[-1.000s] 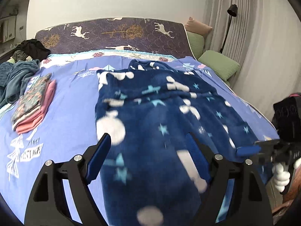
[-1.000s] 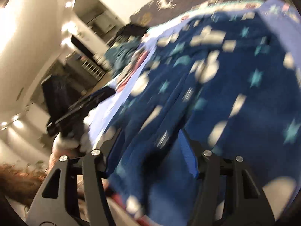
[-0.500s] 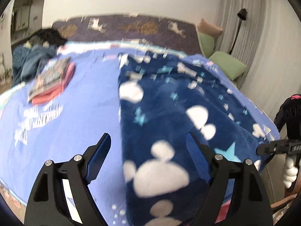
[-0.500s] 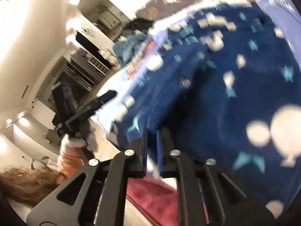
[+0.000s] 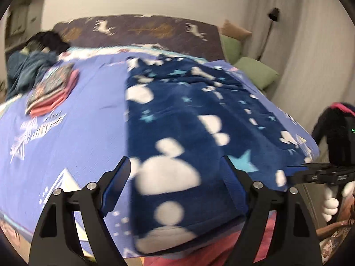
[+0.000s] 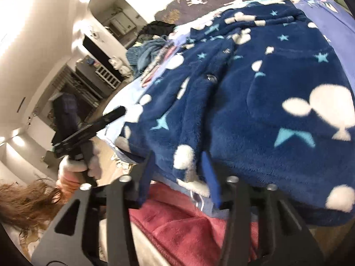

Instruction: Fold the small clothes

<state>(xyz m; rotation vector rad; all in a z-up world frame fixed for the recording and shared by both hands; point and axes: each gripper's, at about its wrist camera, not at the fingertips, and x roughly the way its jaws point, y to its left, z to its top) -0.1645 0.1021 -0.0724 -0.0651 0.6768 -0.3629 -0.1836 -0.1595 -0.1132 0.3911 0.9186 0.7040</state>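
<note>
A dark blue fleece garment (image 5: 186, 119) with white blobs and teal stars lies spread on the lilac bedsheet (image 5: 84, 119), its near hem at the bed's front edge. My left gripper (image 5: 175, 186) is open, its fingers on either side of the near hem, holding nothing. The right gripper also shows at the right of this view (image 5: 319, 174). In the right wrist view the garment (image 6: 255, 102) fills the frame. My right gripper (image 6: 177, 177) is open around its near corner, jaws apart. The left gripper shows at the left of that view (image 6: 93, 128).
A folded stack of pink and patterned clothes (image 5: 51, 93) lies at the left of the bed, with a heap of teal and dark clothes (image 5: 28, 66) behind it. Green pillows (image 5: 255, 71) sit at the far right. A red blanket (image 6: 188, 228) hangs below the bed edge.
Both grippers have pulled back toward the bed's front edge. The right gripper, shut half a second ago, now stands open around the garment's corner. The left stayed open.
</note>
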